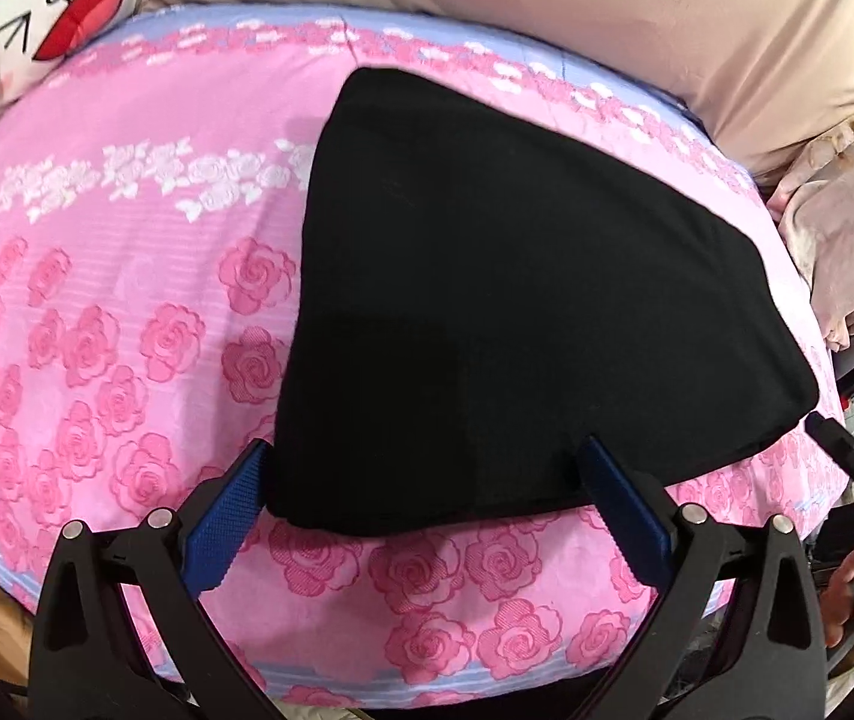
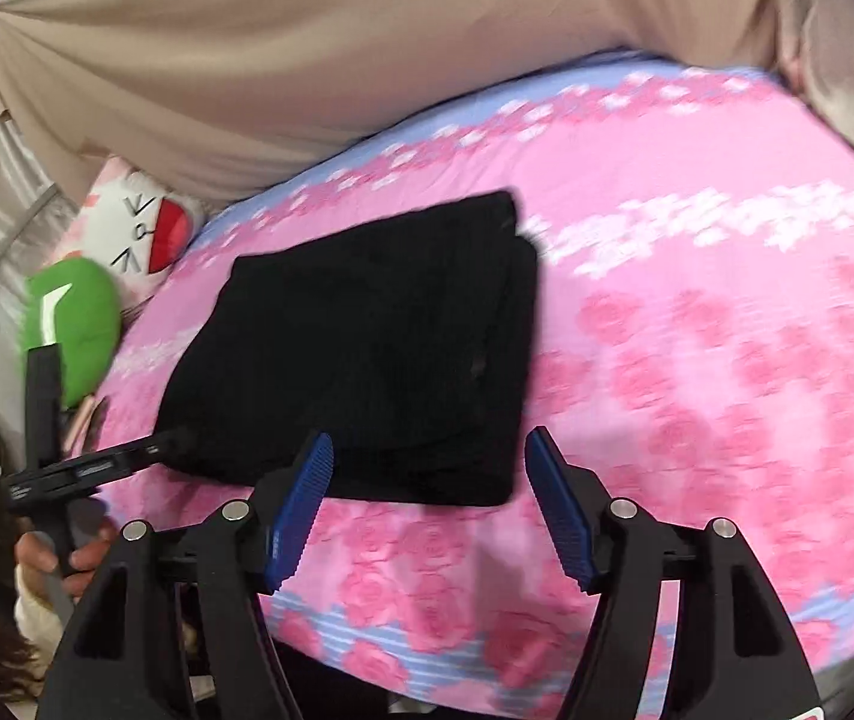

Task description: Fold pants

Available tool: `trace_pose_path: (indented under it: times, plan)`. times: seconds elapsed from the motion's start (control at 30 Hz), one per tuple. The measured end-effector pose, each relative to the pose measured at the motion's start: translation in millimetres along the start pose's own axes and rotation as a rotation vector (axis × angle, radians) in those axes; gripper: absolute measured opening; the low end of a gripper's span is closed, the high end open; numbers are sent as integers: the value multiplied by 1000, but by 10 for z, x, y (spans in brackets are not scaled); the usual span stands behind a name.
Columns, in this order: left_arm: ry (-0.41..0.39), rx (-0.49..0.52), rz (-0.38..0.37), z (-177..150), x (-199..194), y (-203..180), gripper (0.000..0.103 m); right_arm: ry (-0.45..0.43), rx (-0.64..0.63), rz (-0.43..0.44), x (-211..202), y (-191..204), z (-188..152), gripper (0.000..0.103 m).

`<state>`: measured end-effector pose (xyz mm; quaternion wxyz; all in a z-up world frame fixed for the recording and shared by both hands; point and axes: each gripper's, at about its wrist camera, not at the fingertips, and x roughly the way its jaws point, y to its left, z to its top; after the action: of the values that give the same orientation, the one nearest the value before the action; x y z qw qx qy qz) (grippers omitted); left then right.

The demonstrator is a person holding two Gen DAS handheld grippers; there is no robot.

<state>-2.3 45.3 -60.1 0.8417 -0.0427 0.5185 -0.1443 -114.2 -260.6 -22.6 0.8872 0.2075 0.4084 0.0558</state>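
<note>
Folded pants [image 2: 361, 354]: your left gripper [image 1: 427, 480] and right gripper [image 2: 427, 468] gape empty (withdraw carefully; snagging unfolds it).

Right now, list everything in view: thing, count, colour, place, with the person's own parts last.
pants: one, black, folded into a compact stack, lying on the sheet.
bed sheet: one, pink with rose print and a pale blue edge, covering the bed.
cartoon-face pillow: one, white with a red mouth, at the bed's far corner.
green cushion: one, green, beside the face pillow.
beige fabric: one, tan, draped behind the bed.
floral bedding: one heap, pale peach, beside the bed.
left gripper: one, black with blue pads, open around the pants' near edge.
right gripper: one, black with blue pads, open at the pants' near corner.
</note>
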Motion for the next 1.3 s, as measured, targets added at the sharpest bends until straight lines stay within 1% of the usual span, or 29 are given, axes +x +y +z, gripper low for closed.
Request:
trace_pose_path:
  times: [0.03,0.07,0.1,0.13,0.2,0.27,0.3,0.33,0.37,0.4,0.43,0.5,0.57,0.7,0.73,0.77,0.8,0.83,0.87,0.9,0.93,0.97,1.03,1.07,1.13,1.17,1.23,1.27,1.3]
  plan:
    - [15,-1,-3,8,66,9,98,6,-14,-4,65,38,-3,62]
    - [20,1,-3,6,110,-2,98,16,-40,-9,158,76,-4,44]
    - [8,13,5,17,124,-10,91,19,-57,-49,221,96,3,32]
    - [0,21,13,30,102,-15,86,25,-74,-65,252,119,13,31]
    - [-20,-4,-14,48,-31,35,69,-9,-61,-4,100,166,62,27]
    - [-48,-17,-15,71,-142,115,68,-55,-84,19,-125,226,85,24]
    - [-55,-17,9,76,-162,151,73,-64,-89,-3,-169,212,83,24]
    - [-45,-15,49,71,-117,192,86,-46,-96,-35,-117,155,61,25]
    - [-33,-18,62,57,-68,217,88,-6,-96,-56,-15,77,29,28]
    - [-19,-27,56,38,-30,239,88,54,-82,-79,133,-30,-34,32]
    - [0,-47,22,17,-10,258,90,81,-63,-95,205,-91,-88,47]
    - [13,-66,-39,-13,-45,260,94,81,-8,-76,215,-179,-210,49]
    - [7,-55,-80,-38,-80,208,98,66,-30,-84,198,-139,-263,55]
    - [11,-13,-55,-20,65,79,97,31,-66,-137,318,-85,-196,55]
    - [-11,18,-33,-15,76,18,93,20,-83,-159,367,-65,-164,50]
    - [-17,32,-16,-4,89,-20,91,7,-97,-170,430,-48,-121,26]
    - [-25,39,-10,20,105,-33,81,6,-87,-135,470,-39,-79,23]
    - [-39,36,-15,54,88,-23,75,-8,-78,-133,461,-15,-33,16]
    - [-46,32,-27,96,66,-4,60,-29,-83,-121,395,29,43,14]
    - [-52,32,-37,130,19,11,49,-61,-78,-108,289,54,92,13]
    - [-61,32,-36,163,-42,31,45,-96,-60,-97,142,60,130,12]
    - [-66,45,-29,173,-68,30,45,-134,-41,-70,-62,58,151,11]
    - [-55,78,-10,149,-27,-8,46,-145,-53,-104,-193,25,114,10]
    - [-43,90,3,117,41,-38,49,-97,-50,-145,-99,-75,34,9]
    - [-72,114,52,68,67,-110,59,15,-5,-172,202,-306,-139,9]
    - [-77,120,69,63,54,-136,61,-21,35,-134,181,-395,-209,14]
    - [-72,122,95,47,-10,-146,66,-30,85,-130,55,-413,-180,15]
    - [-76,125,101,45,-58,-146,69,-72,88,-160,-81,-359,-121,15]
    - [-83,126,103,40,-107,-141,75,-111,65,-190,-200,-290,-54,16]
